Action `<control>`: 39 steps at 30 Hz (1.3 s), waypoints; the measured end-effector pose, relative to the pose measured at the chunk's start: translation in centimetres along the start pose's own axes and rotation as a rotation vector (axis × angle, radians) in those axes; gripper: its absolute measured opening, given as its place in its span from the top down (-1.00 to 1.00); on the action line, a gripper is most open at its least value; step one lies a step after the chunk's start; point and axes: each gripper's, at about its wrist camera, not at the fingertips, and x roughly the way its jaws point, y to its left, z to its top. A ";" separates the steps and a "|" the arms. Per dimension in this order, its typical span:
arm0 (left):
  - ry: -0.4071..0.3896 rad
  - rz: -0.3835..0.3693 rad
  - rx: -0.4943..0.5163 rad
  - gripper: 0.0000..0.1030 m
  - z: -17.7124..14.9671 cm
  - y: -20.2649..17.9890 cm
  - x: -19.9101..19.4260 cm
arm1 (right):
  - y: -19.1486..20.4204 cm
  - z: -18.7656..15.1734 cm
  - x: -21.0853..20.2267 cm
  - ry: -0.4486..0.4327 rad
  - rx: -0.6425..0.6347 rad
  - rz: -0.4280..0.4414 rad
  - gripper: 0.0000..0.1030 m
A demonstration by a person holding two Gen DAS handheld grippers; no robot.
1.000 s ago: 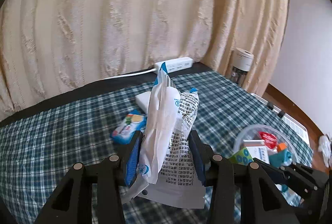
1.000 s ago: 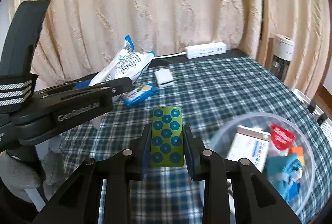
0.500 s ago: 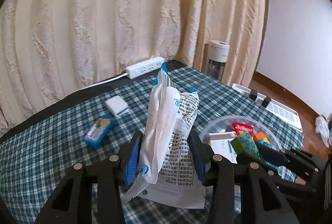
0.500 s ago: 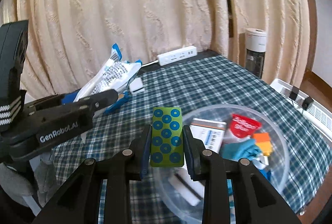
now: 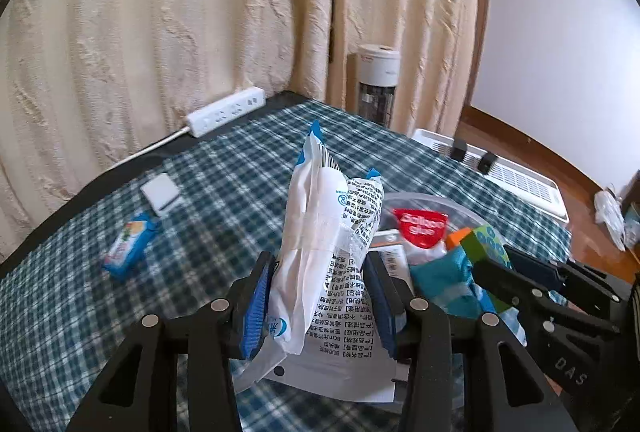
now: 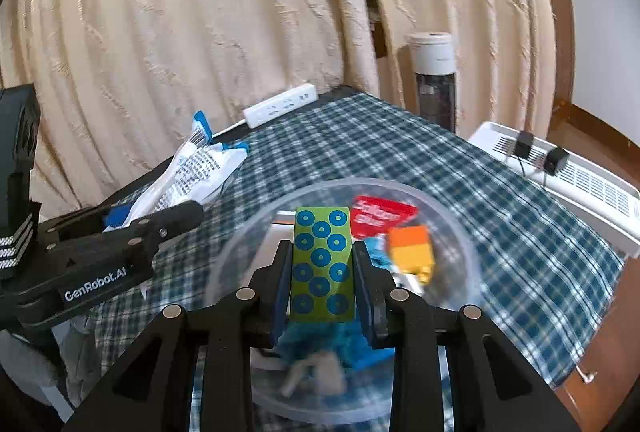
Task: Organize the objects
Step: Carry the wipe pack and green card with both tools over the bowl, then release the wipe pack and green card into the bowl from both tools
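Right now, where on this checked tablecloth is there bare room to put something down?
Free: the checked tablecloth between the power strip and the clear bowl, and the stretch toward the heater. Crowded: the bowl itself, already holding a red packet, an orange block and blue cloth; also around the white box and blue snack pack.

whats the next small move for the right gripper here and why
Probably lower a little and open. The right gripper is shut on the green dotted card, which hangs over the clear bowl already holding other items, so releasing should drop it in.
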 end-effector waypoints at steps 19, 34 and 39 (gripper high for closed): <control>0.079 -0.052 0.064 0.07 -0.7 -4.5 3.7 | -4.7 -0.4 0.0 -0.003 0.076 -0.024 0.41; 0.101 -0.057 0.070 0.05 -1.0 -5.3 4.6 | -5.5 -1.0 0.7 0.017 0.086 -0.017 0.41; 0.082 -0.054 0.059 -0.37 -0.8 -4.9 4.2 | -5.5 -1.1 0.7 0.015 0.091 -0.017 0.40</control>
